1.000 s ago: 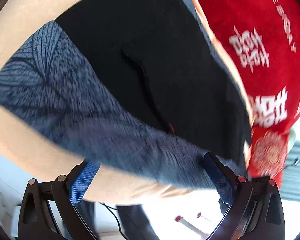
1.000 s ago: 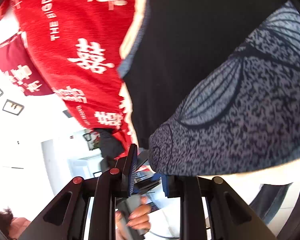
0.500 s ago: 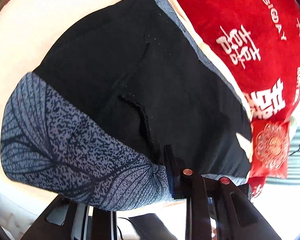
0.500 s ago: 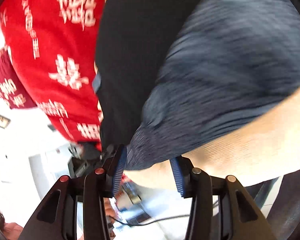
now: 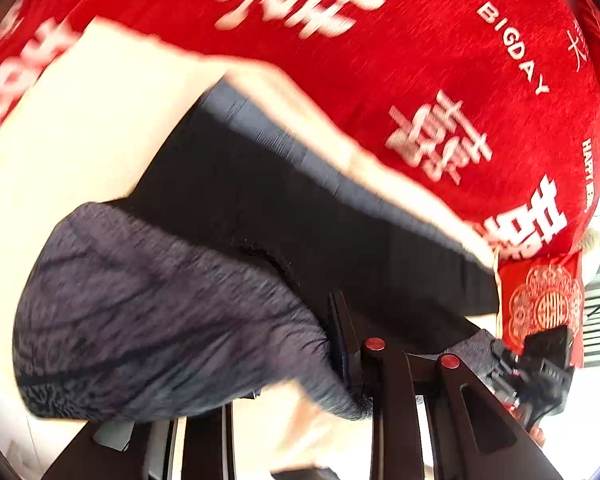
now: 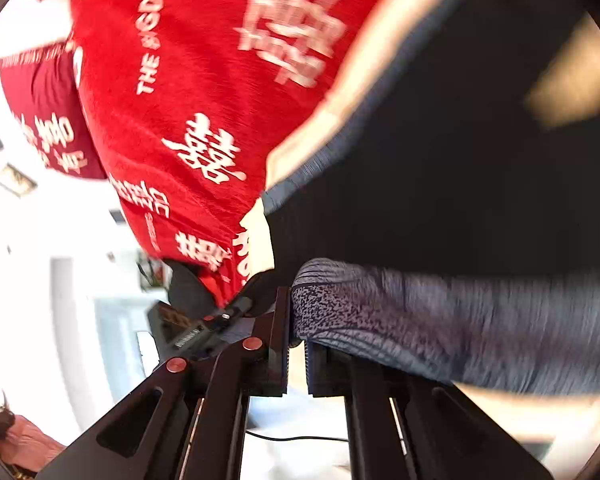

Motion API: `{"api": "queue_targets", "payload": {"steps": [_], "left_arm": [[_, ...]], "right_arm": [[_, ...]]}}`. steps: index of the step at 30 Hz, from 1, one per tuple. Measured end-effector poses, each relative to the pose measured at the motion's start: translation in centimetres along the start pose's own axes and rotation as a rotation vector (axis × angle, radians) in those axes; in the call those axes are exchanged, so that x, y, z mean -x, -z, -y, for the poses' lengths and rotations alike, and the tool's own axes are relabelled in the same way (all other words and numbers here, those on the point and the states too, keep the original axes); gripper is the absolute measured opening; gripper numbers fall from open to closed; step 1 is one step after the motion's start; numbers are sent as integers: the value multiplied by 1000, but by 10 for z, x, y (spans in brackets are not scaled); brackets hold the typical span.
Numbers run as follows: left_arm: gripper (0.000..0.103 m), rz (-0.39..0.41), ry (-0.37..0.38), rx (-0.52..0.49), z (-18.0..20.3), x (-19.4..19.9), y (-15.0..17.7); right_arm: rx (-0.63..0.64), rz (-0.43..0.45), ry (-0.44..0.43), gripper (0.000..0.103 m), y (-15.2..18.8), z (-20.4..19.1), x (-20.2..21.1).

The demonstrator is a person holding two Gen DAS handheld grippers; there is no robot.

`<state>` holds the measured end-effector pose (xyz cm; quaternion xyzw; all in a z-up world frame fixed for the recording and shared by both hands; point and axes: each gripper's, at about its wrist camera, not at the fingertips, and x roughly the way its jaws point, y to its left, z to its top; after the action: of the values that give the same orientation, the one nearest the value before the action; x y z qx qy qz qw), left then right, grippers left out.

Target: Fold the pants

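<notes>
The pants are black with a grey leaf-patterned leg hem, and they lie on a cream cushion. My left gripper is shut on the hem. The fabric bunches over and hides its left finger, and only the right finger shows. In the right wrist view the black pants fill the right side. My right gripper has the corner of the grey hem pinched between jaws that are closing tight. Both hems hang lifted above the black cloth.
A red blanket with white lettering lies just beyond the waistband. A red cushion sits at the far right. Part of a person shows at the lower left, and a cable lies below.
The left gripper went from open around the hem to shut on it. The right opened, then closed on the hem corner. Both have lifted the hem and carried it toward the red blanket.
</notes>
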<state>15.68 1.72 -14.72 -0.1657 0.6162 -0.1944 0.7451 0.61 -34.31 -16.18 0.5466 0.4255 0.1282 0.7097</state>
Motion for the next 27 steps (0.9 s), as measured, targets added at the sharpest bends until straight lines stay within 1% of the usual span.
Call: {"api": "queue_targets", "payload": {"steps": [2,3,6,7,9,11,13,14,16,17,18,19,20,21,23,25,26,27], "left_arm": [[28,19,-16,-6,11,-18,-32],[28,21,-24,-5,13,-27,-43],[28,15,-80,1,16,-67,-83],[28,-2,-101,8,12,-83,-93],[28,-67,-154,34,5,-121,-111],[28,-104,-178,50,-1,-143,-118],[31,-116,-181,38,4,-142,-121],[34,-130,-170,20,9,-135,-119],[34,-153,-145,-3,15,-116,-112],[35,-164,-144,-16,18,-104,-107],[50,-166,-148,-28,20,-94,-103],[61,-158,-175,-42,23,-84,-99],[74,-131,-226,-64,27,-72,-95],[74,-116,-245,-80,30,-67,-94],[74,-97,-249,-88,32,-60,-92],[74,-60,-268,-78,34,-59,-91],[74,-48,-283,-78,35,-61,-90],[74,-44,-302,-83,35,-65,-90]], "right_arm": [[77,-36,57,10,-49,-13,-11],[94,-48,76,10,-70,-18,-20],[157,-97,164,10,-128,-20,-55],[168,-115,191,10,-144,-17,-68],[162,-157,252,11,-172,-1,-98],[144,-193,308,11,-188,22,-119],[105,-206,326,11,-196,44,-132],[77,-200,310,11,-198,51,-133],[46,-198,283,14,-200,54,-132],[53,-205,270,25,-200,52,-131],[70,-214,260,45,-198,48,-129],[83,-220,253,57,-197,43,-128],[92,-225,248,78,-195,36,-125],[101,-227,253,82,-192,27,-122],[142,-208,294,82,-185,9,-114],[178,-189,308,82,-178,-5,-107],[185,-189,305,80,-173,-9,-105],[202,-202,302,69,-167,-14,-106]]}}
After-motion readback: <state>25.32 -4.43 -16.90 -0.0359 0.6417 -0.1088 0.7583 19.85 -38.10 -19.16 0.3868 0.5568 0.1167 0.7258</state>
